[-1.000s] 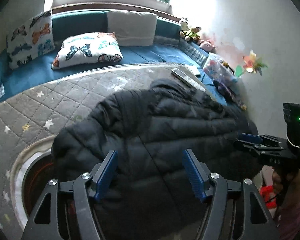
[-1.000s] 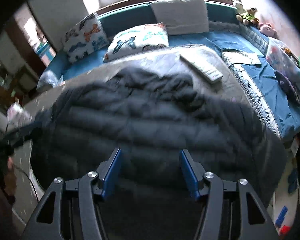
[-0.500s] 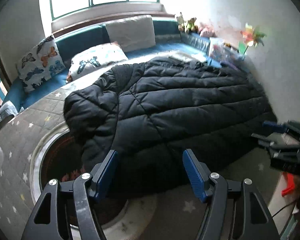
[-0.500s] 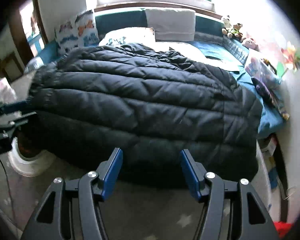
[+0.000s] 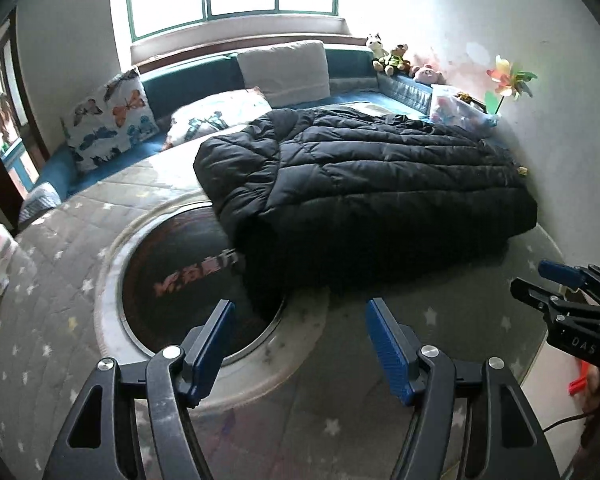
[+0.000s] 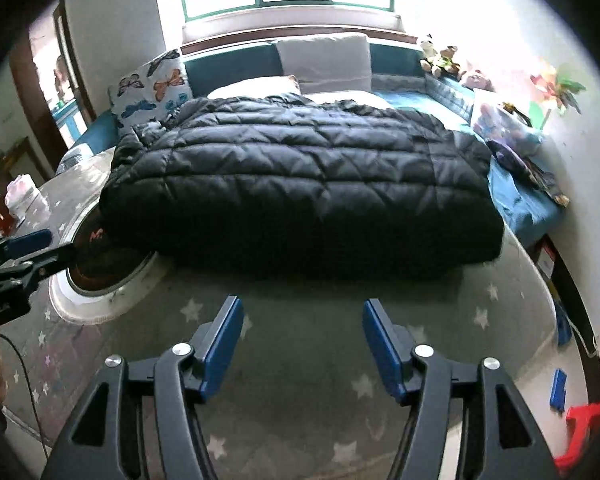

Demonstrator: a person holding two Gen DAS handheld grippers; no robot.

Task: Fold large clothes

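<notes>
A large black quilted puffer jacket (image 5: pixel 364 192) lies folded into a thick rectangle on the grey star-patterned quilt (image 5: pixel 440 320); it also shows in the right wrist view (image 6: pixel 300 184). My left gripper (image 5: pixel 300 344) is open and empty, held back from the jacket's near left edge. My right gripper (image 6: pixel 302 344) is open and empty, held back from the jacket's near edge. The right gripper also shows at the right of the left wrist view (image 5: pixel 556 284), and the left gripper shows at the left of the right wrist view (image 6: pixel 24 248).
A round white-rimmed dark inset (image 5: pixel 180 280) sits in the surface, partly under the jacket. Butterfly pillows (image 5: pixel 108 124), a grey cushion (image 5: pixel 284 68) and soft toys (image 5: pixel 392 60) line the blue bench under the window. A wall stands at the right.
Both grippers have pulled back and up from the jacket, which now lies farther away and fully in view. Both stayed open.
</notes>
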